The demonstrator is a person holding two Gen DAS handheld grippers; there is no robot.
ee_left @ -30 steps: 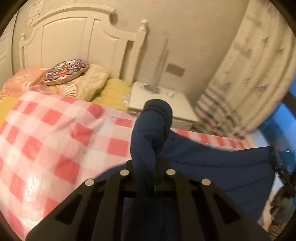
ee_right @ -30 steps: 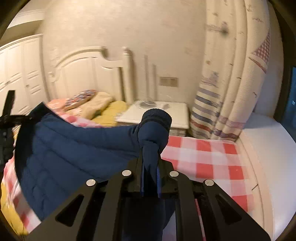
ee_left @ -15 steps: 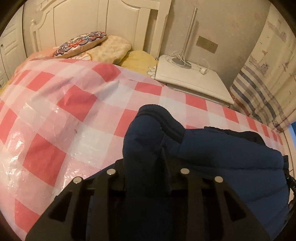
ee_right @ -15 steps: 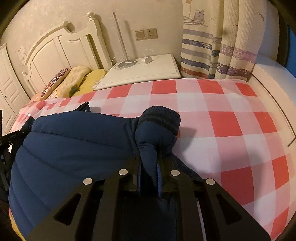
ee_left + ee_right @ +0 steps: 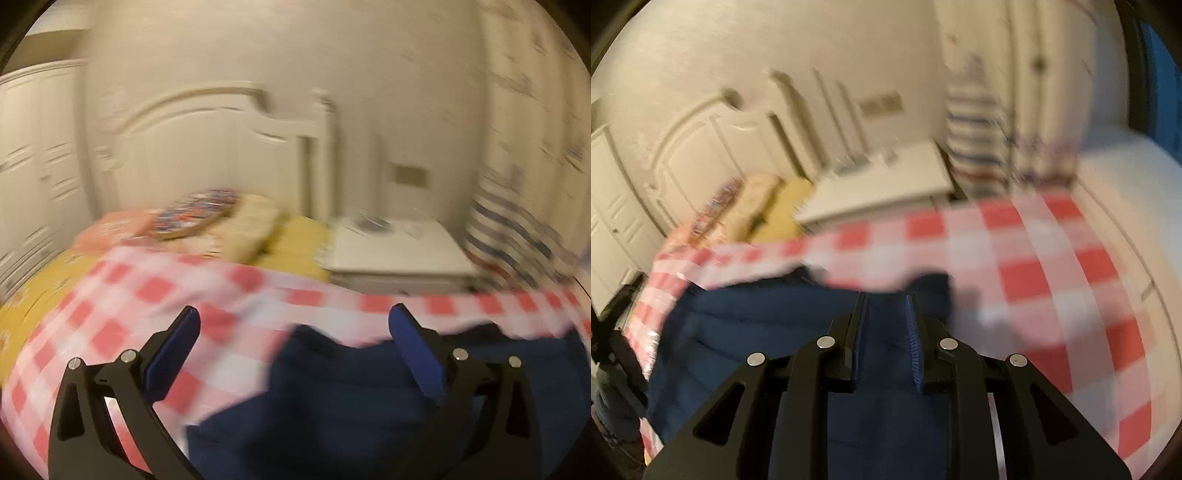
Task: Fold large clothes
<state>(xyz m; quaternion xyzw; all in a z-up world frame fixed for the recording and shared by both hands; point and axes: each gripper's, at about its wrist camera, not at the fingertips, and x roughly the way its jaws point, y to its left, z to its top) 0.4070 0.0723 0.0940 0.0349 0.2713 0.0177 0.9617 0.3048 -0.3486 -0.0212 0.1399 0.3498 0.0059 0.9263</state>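
Jacket (image 5: 369, 406), navy and padded, is now lying on the checked bed cover (image 5: 155, 295): you are letting go of both cuffs you were holding up a second ago. Your left hand-held gripper (image 5: 295, 328) is gaping wide and empty; only the right view is showing your right hand-held gripper (image 5: 886, 314) just parting, narrow, over the cloth.

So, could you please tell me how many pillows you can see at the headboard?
3: a patterned round cushion, a cream pillow beside it, a pink pillow left; more may be hidden.
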